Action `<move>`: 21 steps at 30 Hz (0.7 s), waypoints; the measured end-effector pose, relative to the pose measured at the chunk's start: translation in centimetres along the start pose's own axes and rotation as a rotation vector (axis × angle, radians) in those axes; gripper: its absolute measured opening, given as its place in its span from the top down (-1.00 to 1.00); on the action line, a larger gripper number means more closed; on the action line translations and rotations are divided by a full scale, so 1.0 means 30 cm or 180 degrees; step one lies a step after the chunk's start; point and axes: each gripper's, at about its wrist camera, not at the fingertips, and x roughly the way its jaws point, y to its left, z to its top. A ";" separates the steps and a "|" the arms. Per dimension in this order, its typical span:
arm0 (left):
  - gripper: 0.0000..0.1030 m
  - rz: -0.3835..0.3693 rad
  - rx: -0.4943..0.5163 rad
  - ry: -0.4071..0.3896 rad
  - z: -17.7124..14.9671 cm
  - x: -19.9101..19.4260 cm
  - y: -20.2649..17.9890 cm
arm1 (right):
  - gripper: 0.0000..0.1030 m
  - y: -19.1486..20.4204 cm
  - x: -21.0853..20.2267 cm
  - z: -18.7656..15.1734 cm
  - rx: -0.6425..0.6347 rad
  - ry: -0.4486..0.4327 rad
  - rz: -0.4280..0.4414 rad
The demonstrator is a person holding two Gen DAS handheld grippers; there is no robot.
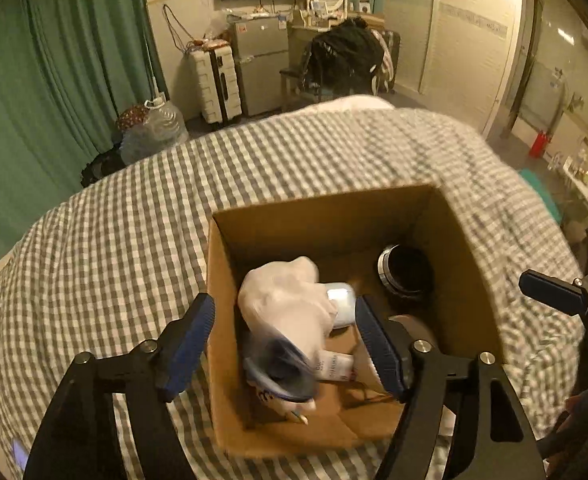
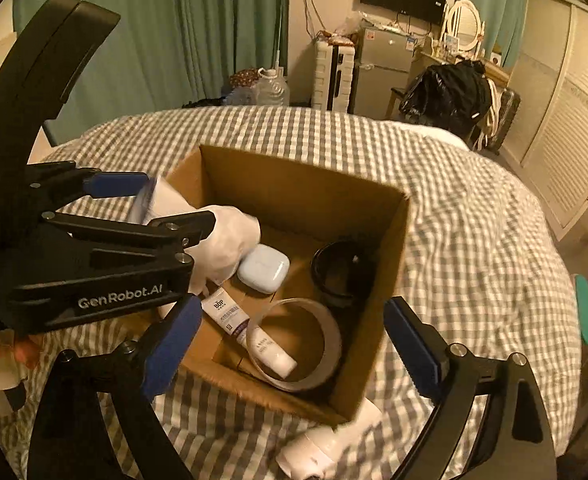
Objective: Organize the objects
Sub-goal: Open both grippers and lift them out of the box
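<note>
An open cardboard box (image 1: 466,240) (image 2: 306,184) stands on the checked bedspread. Inside lie a white earbud case (image 2: 263,268), a black round container (image 2: 340,272) (image 1: 406,272), a tape roll (image 2: 314,344), a white BOP tube (image 2: 245,328) and a soft white plastic bag (image 1: 285,300) (image 2: 221,240). My left gripper (image 1: 281,344) is open over the box's near-left corner, the bag loose between its fingers. My right gripper (image 2: 289,344) is open and empty above the box's near side. The left gripper also shows in the right wrist view (image 2: 141,208).
A white bottle (image 2: 330,444) lies on the bedspread (image 1: 133,220) just in front of the box. Beyond the bed stand a white suitcase (image 1: 215,80), a small fridge (image 1: 257,68), a chair with black clothes (image 1: 346,60) and green curtains (image 1: 53,80).
</note>
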 end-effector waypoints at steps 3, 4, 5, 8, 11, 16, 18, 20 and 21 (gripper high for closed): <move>-0.76 -0.0008 -0.0036 -0.0184 0.003 -0.125 -0.001 | -0.83 0.000 -0.097 0.004 0.0036 -0.0117 -0.0029; -0.79 0.0002 -0.0046 -0.0234 0.013 -0.157 -0.003 | -0.84 -0.001 -0.133 0.005 0.0052 -0.0166 -0.0041; -0.79 0.0010 -0.0055 -0.0286 0.016 -0.193 -0.002 | -0.85 -0.001 -0.173 0.006 0.0069 -0.0216 -0.0052; -0.80 0.0034 -0.0071 -0.0428 0.013 -0.305 -0.009 | -0.89 -0.001 -0.288 -0.001 0.0087 -0.0366 -0.0090; -0.80 0.0050 -0.0096 -0.0553 -0.005 -0.408 -0.018 | -0.91 0.010 -0.407 -0.018 0.0083 -0.0514 -0.0171; -0.80 0.0085 -0.0108 -0.0710 -0.057 -0.528 -0.038 | -0.93 0.024 -0.560 -0.046 0.0150 -0.0684 -0.0171; -0.80 0.0125 -0.0106 -0.0736 -0.087 -0.559 -0.039 | -0.93 0.032 -0.611 -0.059 0.0187 -0.0768 -0.0178; -0.80 0.0158 -0.0122 -0.0738 -0.118 -0.584 -0.029 | -0.93 0.045 -0.658 -0.073 0.0218 -0.0834 -0.0188; -0.80 0.0180 -0.0146 -0.0734 -0.135 -0.590 -0.022 | -0.93 0.051 -0.675 -0.080 0.0227 -0.0851 -0.0174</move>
